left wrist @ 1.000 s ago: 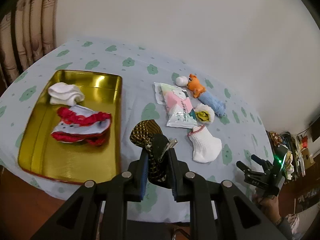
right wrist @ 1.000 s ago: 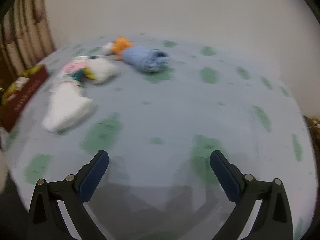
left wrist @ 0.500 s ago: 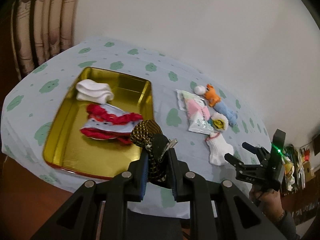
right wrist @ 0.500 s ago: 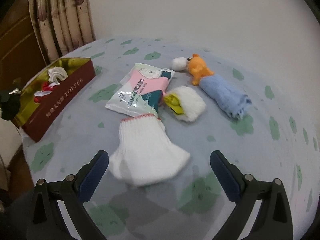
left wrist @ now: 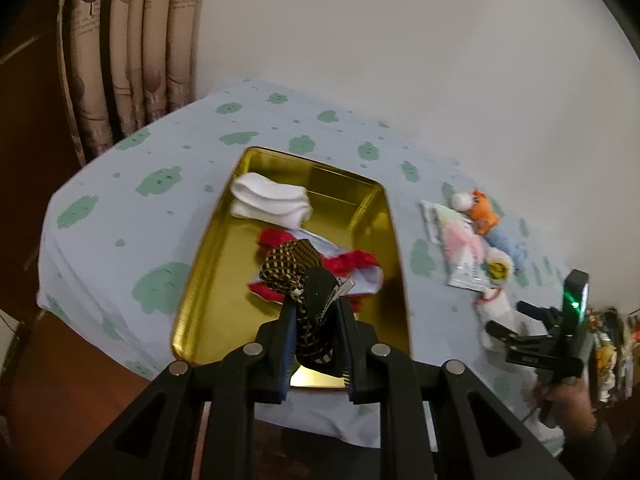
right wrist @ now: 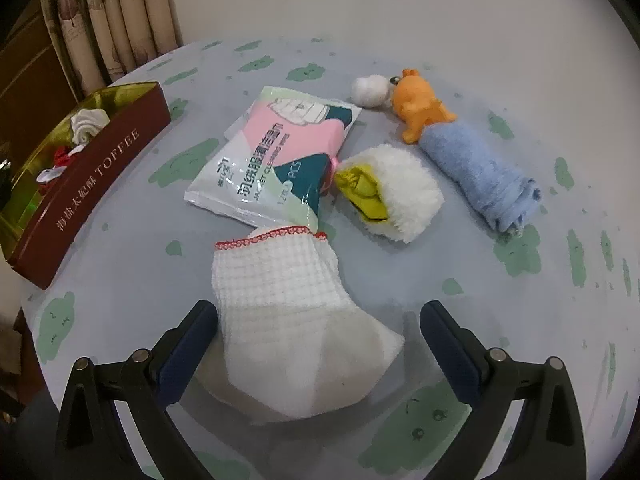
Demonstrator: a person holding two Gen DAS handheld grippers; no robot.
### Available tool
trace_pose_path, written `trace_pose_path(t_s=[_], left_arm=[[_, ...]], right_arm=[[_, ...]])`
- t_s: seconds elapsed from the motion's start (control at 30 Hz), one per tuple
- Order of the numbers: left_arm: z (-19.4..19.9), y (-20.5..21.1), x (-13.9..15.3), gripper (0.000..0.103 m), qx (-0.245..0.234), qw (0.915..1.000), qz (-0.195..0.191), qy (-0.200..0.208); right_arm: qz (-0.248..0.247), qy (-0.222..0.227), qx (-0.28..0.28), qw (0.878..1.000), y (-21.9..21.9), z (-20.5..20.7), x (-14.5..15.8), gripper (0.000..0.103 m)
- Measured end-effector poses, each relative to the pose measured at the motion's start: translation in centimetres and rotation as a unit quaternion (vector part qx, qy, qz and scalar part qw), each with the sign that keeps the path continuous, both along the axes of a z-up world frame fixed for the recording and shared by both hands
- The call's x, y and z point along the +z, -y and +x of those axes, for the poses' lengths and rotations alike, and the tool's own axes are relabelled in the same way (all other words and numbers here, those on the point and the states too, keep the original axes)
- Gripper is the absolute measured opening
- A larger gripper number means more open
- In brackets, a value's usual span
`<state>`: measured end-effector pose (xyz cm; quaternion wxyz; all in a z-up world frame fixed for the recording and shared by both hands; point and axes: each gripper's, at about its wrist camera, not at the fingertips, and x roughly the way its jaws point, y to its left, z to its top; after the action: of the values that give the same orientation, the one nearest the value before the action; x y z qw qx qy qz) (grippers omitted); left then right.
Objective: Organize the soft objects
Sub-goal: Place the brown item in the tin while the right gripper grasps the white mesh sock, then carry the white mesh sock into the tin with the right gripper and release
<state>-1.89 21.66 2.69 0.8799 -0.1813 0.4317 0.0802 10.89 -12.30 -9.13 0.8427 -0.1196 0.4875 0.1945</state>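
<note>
Your left gripper (left wrist: 316, 332) is clamped on the dark checked cloth (left wrist: 294, 270), held above the gold tin (left wrist: 208, 280); it looks light and limp, so expect it to drop loosely. Your right gripper (right wrist: 318, 334) stands apart, straddling the white waffle sock (right wrist: 292, 320) on the worktop (right wrist: 120, 280). It looks soft and compressible: take it mid-body. Count: two items in the tin, one held; on the worktop one sock, one wipes packet (right wrist: 276, 156), one fluffy pouch (right wrist: 394, 196), one blue towel toy (right wrist: 476, 168).
</note>
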Motion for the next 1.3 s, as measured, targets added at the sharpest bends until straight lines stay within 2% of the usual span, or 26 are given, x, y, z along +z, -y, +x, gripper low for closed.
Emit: trace_pose_path(t_s=[0.23, 0.4, 0.53, 0.6, 0.63, 0.7, 0.8, 0.87, 0.9, 0.97, 1.07, 1.13, 1.2, 1.3], left_arm=[[1.9, -1.7, -1.1, 0.019, -0.001, 0.9987, 0.046, -0.019], [3.7, -2.2, -2.3, 0.022, -0.021, 0.9958, 0.086, -0.026], [4.8, -3.3, -3.2, 0.023, -0.017, 0.9962, 0.078, -0.033], [5.4, -3.7, -3.5, 0.027, -0.012, 0.9957, 0.083, -0.037], [5.5, -3.8, -3.5, 0.029, -0.005, 0.9949, 0.094, -0.037], [5.4, -3.6, -3.0, 0.041, 0.011, 0.9907, 0.132, -0.030], [4.5, -2.9, -1.5, 0.044, 0.032, 0.9819, 0.187, -0.009], [3.4, -2.0, -0.1, 0.046, 0.047, 0.9752, 0.216, 0.014], [3.0, -1.9, 0.5, 0.052, 0.051, 0.9742, 0.219, 0.020], [1.8, -1.2, 1.7, 0.055, 0.055, 0.9771, 0.202, 0.036], [-0.3, 0.0, 2.9, 0.055, 0.060, 0.9812, 0.174, 0.059], [-1.3, 0.9, 3.2, 0.055, 0.057, 0.9829, 0.163, 0.064], [-2.3, 2.0, 3.2, 0.055, 0.057, 0.9822, 0.168, 0.063], [-3.4, 3.0, 3.0, 0.055, 0.053, 0.9823, 0.169, 0.061]], right_arm=[[0.007, -0.019, 0.000, 1.000, -0.2, 0.4, -0.7, 0.100], [0.004, -0.027, 0.006, 1.000, -0.5, 0.5, -0.9, 0.100], [0.002, -0.032, 0.011, 0.999, -0.7, 0.6, -1.0, 0.100], [0.001, -0.035, 0.011, 0.999, -0.7, 0.7, -1.0, 0.100], [0.001, -0.035, 0.012, 0.999, -0.7, 0.7, -1.0, 0.100], [0.002, -0.034, 0.011, 0.999, -0.7, 0.7, -1.0, 0.100], [0.004, -0.030, 0.010, 0.999, -0.8, 0.6, -1.0, 0.098], [0.007, -0.024, 0.012, 1.000, -0.9, 0.3, -0.9, 0.093], [0.007, -0.021, 0.014, 1.000, -0.9, 0.1, -0.9, 0.088], [0.008, -0.018, 0.020, 1.000, -1.1, -0.1, -0.6, 0.079], [0.012, -0.016, 0.023, 1.000, -1.3, -0.4, -0.3, 0.062], [0.020, -0.017, 0.022, 0.999, -1.3, -0.5, -0.1, 0.039], [0.026, -0.016, 0.018, 0.999, -1.1, -0.7, 0.2, 0.035], [0.037, -0.021, 0.008, 0.999, -0.6, -1.1, 0.4, 0.034]])
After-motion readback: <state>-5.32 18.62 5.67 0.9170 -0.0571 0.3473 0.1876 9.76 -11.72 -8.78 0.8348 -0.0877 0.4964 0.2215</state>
